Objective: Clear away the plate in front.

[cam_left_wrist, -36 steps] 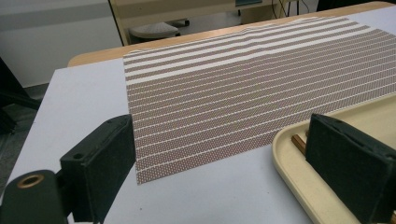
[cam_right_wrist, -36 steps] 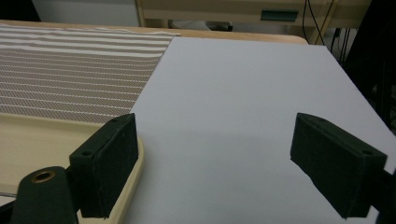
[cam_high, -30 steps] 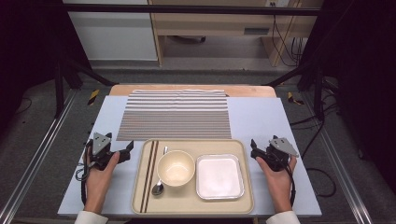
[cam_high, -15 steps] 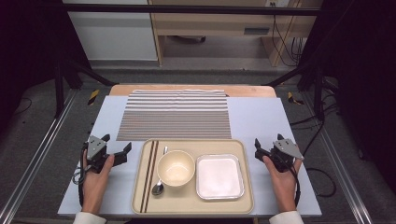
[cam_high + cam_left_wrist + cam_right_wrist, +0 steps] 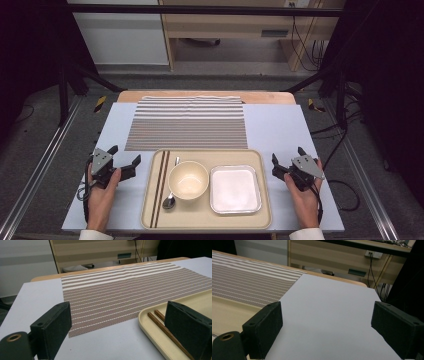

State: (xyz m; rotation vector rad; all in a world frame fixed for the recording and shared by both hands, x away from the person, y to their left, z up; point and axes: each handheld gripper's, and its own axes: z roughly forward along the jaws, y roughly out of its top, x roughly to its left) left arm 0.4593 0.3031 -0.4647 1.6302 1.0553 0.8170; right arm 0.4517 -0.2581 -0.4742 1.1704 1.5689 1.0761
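Note:
A beige tray [image 5: 150, 220] lies at the table's front middle. It carries a cream bowl [image 5: 188, 180], a white square plate [image 5: 235, 189], a spoon [image 5: 170, 200] and brown chopsticks [image 5: 161, 187]. My left gripper [image 5: 125, 155] rests open just left of the tray, holding nothing. My right gripper [image 5: 287, 154] sits open to the tray's right, also with nothing in it. In the left gripper view, the open left gripper [image 5: 118, 312] frames the tray rim [image 5: 150, 325] and the chopsticks [image 5: 162, 325]. Bare tabletop lies between the jaws of the right gripper [image 5: 327, 307] in the right gripper view.
A brown-and-white striped placemat [image 5: 187, 122] is spread flat behind the tray, reaching the table's far edge. It also appears as the placemat [image 5: 125, 292] ahead of the left gripper. Black frame poles and cables stand off the table on both sides.
Both hands have drifted a little outward from the tray and slightly back toward the person. Both grippers stay open; nothing on the tray has moved.

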